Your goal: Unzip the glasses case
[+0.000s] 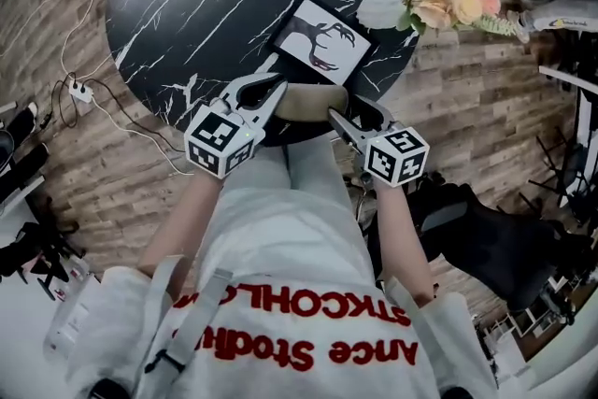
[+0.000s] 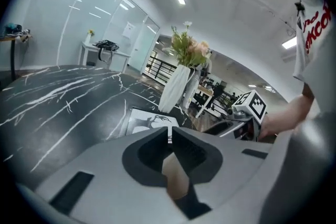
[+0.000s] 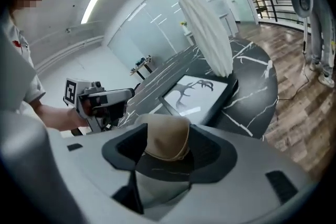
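tan glasses case (image 1: 313,101) at the near edge of the black table (image 1: 187,5), just by the picture (image 1: 322,40) (a black and white one). left gripper (image 2: 169,136) shut tight, nothing inside. right gripper (image 3: 168,129) wide open, case end between its jaws, not squeezed.

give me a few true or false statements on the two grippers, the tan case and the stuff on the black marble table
1. The left gripper has its jaws together. True.
2. The right gripper is shut tight. False: its jaws stand wide apart, and the tan oval glasses case shows between them.
3. The framed black-and-white tree picture lies flat on the round black marble table. True.
4. The white ribbed vase of flowers has tipped over. False: it stands upright.
5. The glasses case sits at the table's far edge, beyond the picture. False: it is at the near edge, between the grippers.
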### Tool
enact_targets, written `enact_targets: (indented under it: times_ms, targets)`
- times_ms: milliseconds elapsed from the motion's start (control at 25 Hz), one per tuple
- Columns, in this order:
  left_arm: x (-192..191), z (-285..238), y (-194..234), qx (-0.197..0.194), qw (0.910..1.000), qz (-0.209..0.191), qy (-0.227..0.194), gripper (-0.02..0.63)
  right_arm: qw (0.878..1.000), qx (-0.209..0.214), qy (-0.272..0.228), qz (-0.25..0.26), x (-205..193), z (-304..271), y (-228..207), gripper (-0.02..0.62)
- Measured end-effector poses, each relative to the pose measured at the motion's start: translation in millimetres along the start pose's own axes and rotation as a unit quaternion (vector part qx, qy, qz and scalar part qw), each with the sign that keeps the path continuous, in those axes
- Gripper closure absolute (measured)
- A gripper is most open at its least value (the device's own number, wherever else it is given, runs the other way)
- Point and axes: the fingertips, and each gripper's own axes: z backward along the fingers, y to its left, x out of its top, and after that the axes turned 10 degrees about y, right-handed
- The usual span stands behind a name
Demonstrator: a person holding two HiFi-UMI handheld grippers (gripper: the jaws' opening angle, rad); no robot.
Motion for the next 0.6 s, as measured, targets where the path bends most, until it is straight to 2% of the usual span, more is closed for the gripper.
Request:
enact_targets:
  times_ms: [80, 200, 280, 440, 600]
  targets:
    - [-12, -10, -4, -0.023, 0.9992, -0.004, 0.033, 0.587, 1.000, -0.004, 0.002, -0.011, -9, -2, -1, 0.355]
    - [-25, -21, -13, -0.055, 0.9955, -0.010, 0.076, 0.508, 0.999, 0.002, 0.022, -0.029, -21, -8, -1, 0.357]
    - [-31, -25, -20, -0.070, 0.9929, -0.014, 0.095, 0.478, 0.999, 0.003, 0.028, -0.044, -26, -9, -1, 0.357]
    - [-45, -26, -25, -0.076, 0.9902, -0.018, 0.116, 0.461, 0.995, 0.000, -0.015, -0.095, -18, -12, -4, 0.359]
    - [-49, -27, -19, -0.057, 0.9929, -0.026, 0.101, 0.443, 0.995, -0.007, -0.041, -0.092, 3, -21, -11, 0.368]
